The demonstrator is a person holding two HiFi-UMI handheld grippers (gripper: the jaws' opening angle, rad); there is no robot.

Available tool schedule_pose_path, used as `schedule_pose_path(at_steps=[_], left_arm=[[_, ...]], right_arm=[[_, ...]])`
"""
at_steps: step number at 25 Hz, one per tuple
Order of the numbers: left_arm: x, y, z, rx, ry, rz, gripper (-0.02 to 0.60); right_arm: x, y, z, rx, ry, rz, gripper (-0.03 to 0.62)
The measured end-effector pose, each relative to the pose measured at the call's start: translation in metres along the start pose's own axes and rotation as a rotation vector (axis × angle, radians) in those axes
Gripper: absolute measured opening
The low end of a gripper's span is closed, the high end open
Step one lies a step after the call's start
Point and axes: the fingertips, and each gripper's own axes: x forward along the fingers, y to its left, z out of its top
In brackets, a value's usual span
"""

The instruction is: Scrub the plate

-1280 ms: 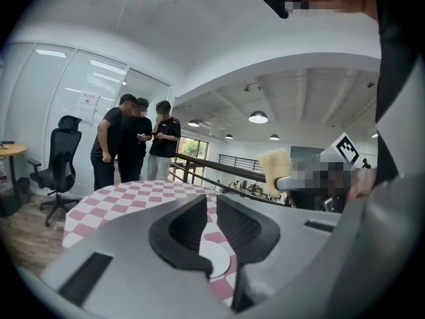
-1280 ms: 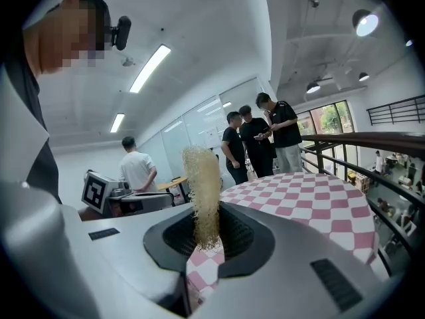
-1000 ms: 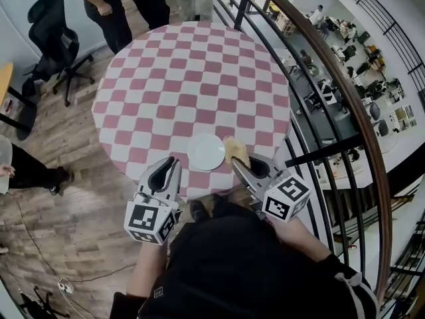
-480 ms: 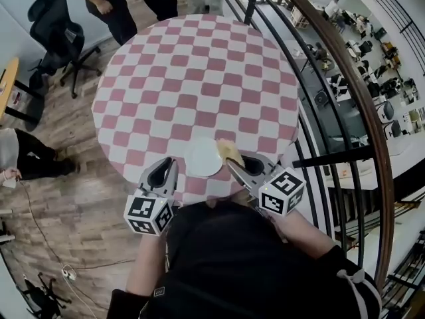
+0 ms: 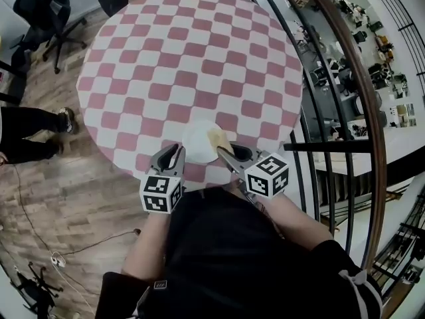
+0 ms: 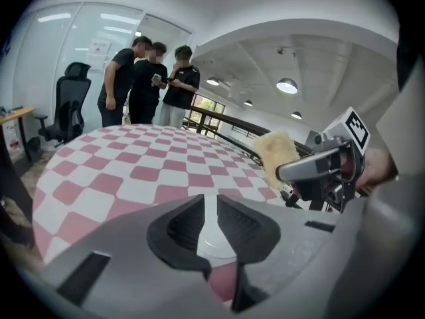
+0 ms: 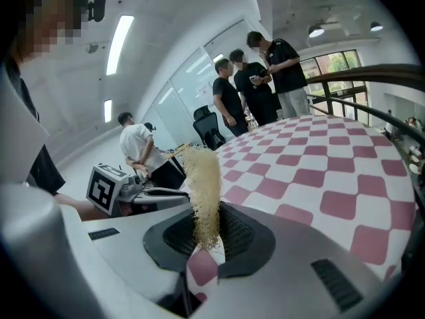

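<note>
Hands: both grippers sit low in front of the person's chest, side by side and tilted down toward the table's near rim, with the marker cubes on top.
Left gripper (image 5: 176, 149): the jaws stand a slim gap apart with nothing clamped. The tips are right at the plate's left edge — touching or not, I cannot tell.
Right gripper (image 5: 222, 150): the jaws are closed on a yellow fibrous sponge (image 5: 217, 138) that sticks out past the tips over the plate's right side.
Plate (image 5: 198, 143): white and lying flat, it sits just ahead of both sets of tips and between them.
Edges: the table's (image 5: 192, 58) near rim lies directly under the two grippers. A dark curved railing (image 5: 345, 58) runs close along the right gripper's outer side.
Open room: beyond the tips the tabletop stretches wide toward the far rim.
Surface: a round top in pink and white checks.
Room: a wooden floor (image 5: 60, 198) spreads out on the left gripper's outer side, with a black office chair (image 5: 40, 5) further off. Three people (image 6: 153, 78) stand at the table's far side. Past the railing — lower down — are desks.
</note>
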Motion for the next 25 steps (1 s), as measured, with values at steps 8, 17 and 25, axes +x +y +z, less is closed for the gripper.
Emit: schedule_pose_path(at_steps=[8, 17, 25], left_arm=[[0.042, 0.014, -0.058, -0.037, 0.132, -0.008, 0.107], [0.063, 0.023, -0.088, -0.021, 0.215, 0.018, 0.110], [0.073, 0.020, -0.104, 0.021, 0.241, 0.032, 0.109]], right_arm=[[0.046, -0.014, -0.068, 0.315, 0.174, -0.015, 0.057], [0.087, -0.014, -0.120, 0.452, 0.362, -0.018, 0.057], [0.093, -0.025, -0.133, 0.520, 0.421, -0.060, 0.057]])
